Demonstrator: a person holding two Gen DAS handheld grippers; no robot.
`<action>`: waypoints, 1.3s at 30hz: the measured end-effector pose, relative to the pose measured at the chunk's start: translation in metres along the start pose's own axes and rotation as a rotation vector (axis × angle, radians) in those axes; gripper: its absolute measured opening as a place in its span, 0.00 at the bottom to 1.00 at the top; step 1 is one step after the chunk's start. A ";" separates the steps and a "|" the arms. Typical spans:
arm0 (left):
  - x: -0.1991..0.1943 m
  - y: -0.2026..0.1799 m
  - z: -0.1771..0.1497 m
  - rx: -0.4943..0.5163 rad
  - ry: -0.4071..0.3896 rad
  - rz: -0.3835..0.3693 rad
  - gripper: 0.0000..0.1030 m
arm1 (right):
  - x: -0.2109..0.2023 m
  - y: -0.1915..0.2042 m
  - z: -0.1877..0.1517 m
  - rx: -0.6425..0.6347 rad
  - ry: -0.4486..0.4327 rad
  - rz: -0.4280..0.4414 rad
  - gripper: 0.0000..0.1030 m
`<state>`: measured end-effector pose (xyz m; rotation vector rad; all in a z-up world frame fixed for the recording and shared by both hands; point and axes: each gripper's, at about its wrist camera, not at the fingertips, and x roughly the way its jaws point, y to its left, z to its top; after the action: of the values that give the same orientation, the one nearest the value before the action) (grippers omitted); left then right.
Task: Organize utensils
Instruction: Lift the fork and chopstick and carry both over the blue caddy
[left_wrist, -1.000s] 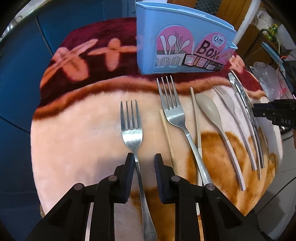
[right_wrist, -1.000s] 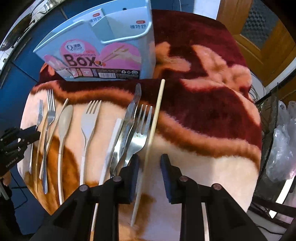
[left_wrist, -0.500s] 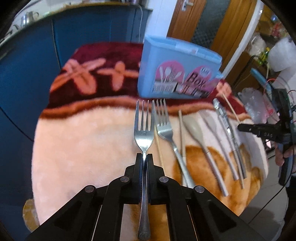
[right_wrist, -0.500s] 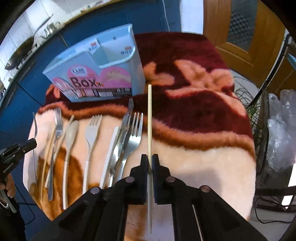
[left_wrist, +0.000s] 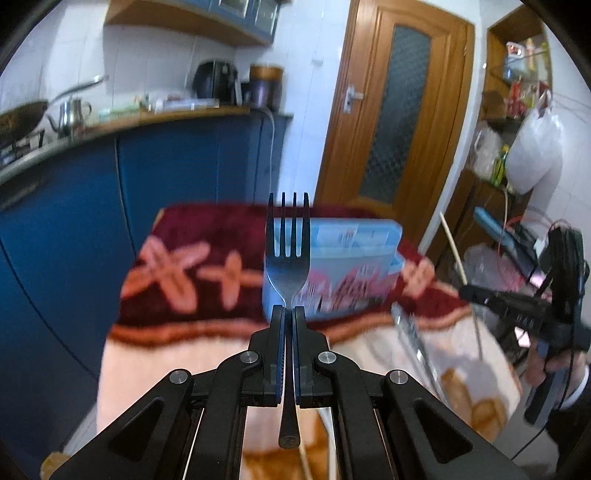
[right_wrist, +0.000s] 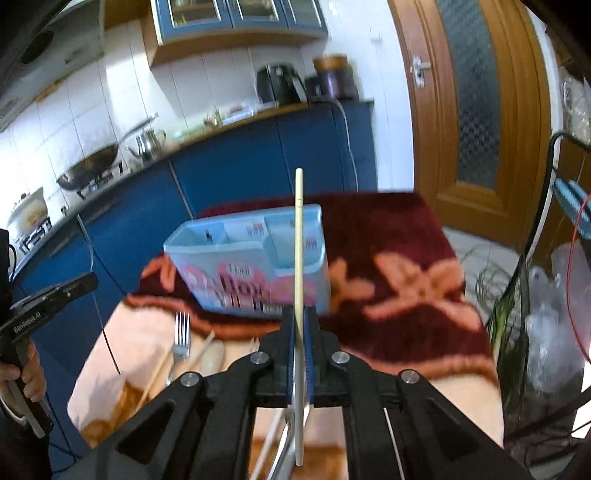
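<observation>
Left gripper: yours is clamped tight on the metal fork, tines pointing up and away, handle end poking out below the jaws. The fork is off the blanket, held in front of the box.

Right gripper: pinched on a single pale chopstick, held nearly upright, with its tip above the box rim from this view.

Blue box: only your right camera looks down into it. You can see dividers making a few compartments, with paper labels inside; no utensils that I can make out. From the left camera you just get its front face, half covered by the fork.

Still on the blanket: right view shows a second fork, another chopstick and what looks like a pale spoon just left of your gripper. Left view shows a blurry knife to the right.

Hard to tell: both views are motion-blurred, and the gripper bodies hide the near utensils.
</observation>
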<state>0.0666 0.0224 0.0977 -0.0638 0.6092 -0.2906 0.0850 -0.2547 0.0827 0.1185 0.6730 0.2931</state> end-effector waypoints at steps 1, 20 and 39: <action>-0.002 -0.002 0.005 0.003 -0.019 0.000 0.03 | 0.001 0.000 0.002 0.007 -0.021 0.011 0.06; 0.046 -0.005 0.089 -0.058 -0.274 0.027 0.03 | 0.020 0.001 0.036 -0.056 -0.274 0.068 0.06; 0.103 -0.008 0.070 -0.034 -0.294 0.054 0.03 | 0.093 0.007 0.064 -0.068 -0.411 0.042 0.06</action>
<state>0.1848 -0.0162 0.0991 -0.1200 0.3233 -0.2136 0.1924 -0.2210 0.0783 0.1232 0.2528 0.3203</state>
